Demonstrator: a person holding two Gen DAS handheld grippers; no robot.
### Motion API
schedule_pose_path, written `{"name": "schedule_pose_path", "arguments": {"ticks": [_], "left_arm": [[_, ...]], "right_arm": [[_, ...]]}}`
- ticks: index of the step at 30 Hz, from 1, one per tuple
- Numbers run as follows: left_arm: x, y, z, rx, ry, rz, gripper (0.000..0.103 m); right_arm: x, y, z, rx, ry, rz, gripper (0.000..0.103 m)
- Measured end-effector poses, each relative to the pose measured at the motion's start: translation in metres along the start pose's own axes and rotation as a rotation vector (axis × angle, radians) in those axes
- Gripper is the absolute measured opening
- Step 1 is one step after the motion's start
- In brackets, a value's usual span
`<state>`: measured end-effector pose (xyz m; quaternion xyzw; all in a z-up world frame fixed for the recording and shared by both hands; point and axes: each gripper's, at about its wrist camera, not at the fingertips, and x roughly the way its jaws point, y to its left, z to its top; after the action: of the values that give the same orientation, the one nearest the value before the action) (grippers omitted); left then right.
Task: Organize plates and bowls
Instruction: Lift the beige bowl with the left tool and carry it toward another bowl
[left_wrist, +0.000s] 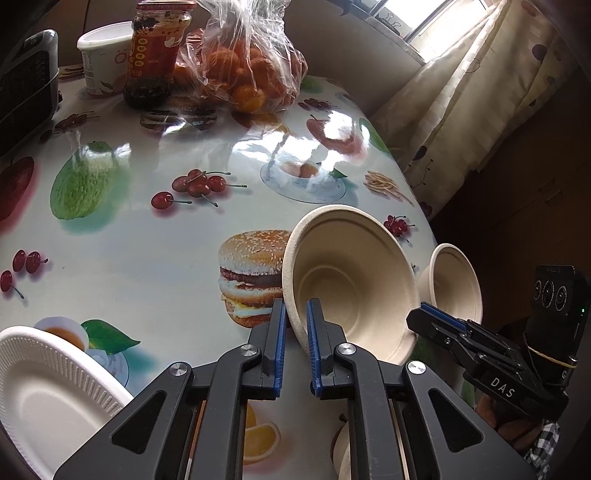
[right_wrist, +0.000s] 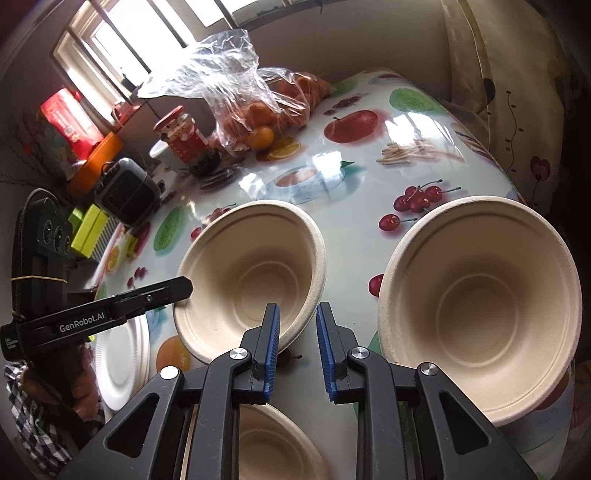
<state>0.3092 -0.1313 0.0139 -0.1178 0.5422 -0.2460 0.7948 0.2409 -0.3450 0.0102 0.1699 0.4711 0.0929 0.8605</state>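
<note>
A beige pulp bowl (left_wrist: 354, 280) (right_wrist: 255, 266) sits on the fruit-print table, and both grippers are on it. My left gripper (left_wrist: 295, 304) is shut on its near-left rim, blue pads on either side of the edge. The same gripper appears side-on as a black arm (right_wrist: 184, 286) touching the bowl's left rim. My right gripper (right_wrist: 297, 308) is shut with the bowl's near-right rim between its pads, close against the left one. Its tip (left_wrist: 424, 312) meets that bowl's right rim. A second beige bowl (left_wrist: 456, 284) (right_wrist: 480, 310) stands to the right. A white foam plate (left_wrist: 48, 398) (right_wrist: 122, 362) lies near left.
A third beige bowl (right_wrist: 273, 443) lies close under the grippers. At the back stand a bag of oranges (left_wrist: 251, 74), a red-lidded jar (left_wrist: 159, 55), a white tub (left_wrist: 103, 55) and a black heater (left_wrist: 26, 85). The table edge (left_wrist: 417, 206) drops off beside a curtain (left_wrist: 480, 96).
</note>
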Motion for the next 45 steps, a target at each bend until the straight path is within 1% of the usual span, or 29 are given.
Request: {"name": "schedule_pose_path", "arguments": {"ticks": [12, 20, 32, 45], "left_arm": [[-0.014, -0.007, -0.003, 0.022, -0.024, -0.013, 0.012], [-0.027, -0.022, -0.01, 0.065, -0.041, -0.015, 0.012], [-0.044, -0.041, -0.028, 0.116, -0.053, -0.032, 0.012], [-0.059, -0.053, -0.058, 0.159, -0.052, -0.06, 0.012]], "right_arm": [[-0.022, 0.008, -0.005, -0.015, -0.048, 0.008, 0.02], [-0.044, 0.011, -0.016, -0.011, -0.081, 0.01, 0.02], [-0.078, 0.018, -0.039, -0.011, -0.118, -0.011, 0.02], [-0.106, 0.027, -0.072, -0.018, -0.147, -0.053, 0.02]]}}
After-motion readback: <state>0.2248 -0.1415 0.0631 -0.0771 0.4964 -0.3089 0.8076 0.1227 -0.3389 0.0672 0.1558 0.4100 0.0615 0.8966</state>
